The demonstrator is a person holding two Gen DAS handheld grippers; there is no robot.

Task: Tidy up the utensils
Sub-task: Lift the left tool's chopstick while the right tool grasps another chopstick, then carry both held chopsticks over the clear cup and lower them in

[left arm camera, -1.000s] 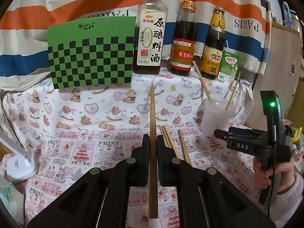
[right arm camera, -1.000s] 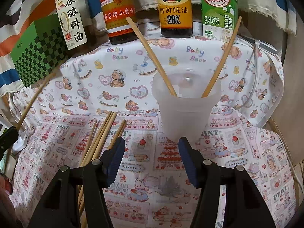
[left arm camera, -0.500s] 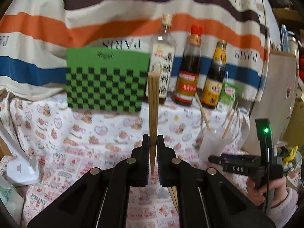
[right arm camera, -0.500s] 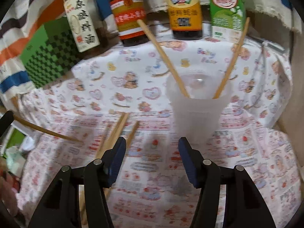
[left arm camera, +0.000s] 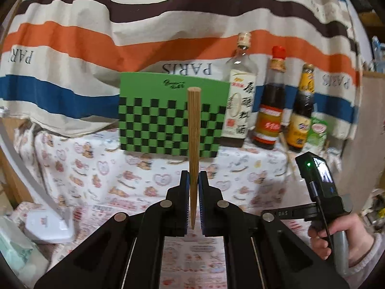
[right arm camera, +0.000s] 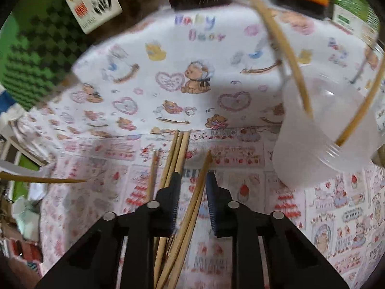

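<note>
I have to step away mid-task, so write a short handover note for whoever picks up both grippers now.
Left gripper: shut on one chopstick, held up off the table, not yet in the cup.
Right gripper: down over the loose chopsticks on the tablecloth, jaws closing with one chopstick between them; no firm grip yet.
Cup: to the right of the pile, already holds two chopsticks.
Done: two in the cup.
Left: drop in the left one, finish the right pick, then clear the remaining pile.
</note>
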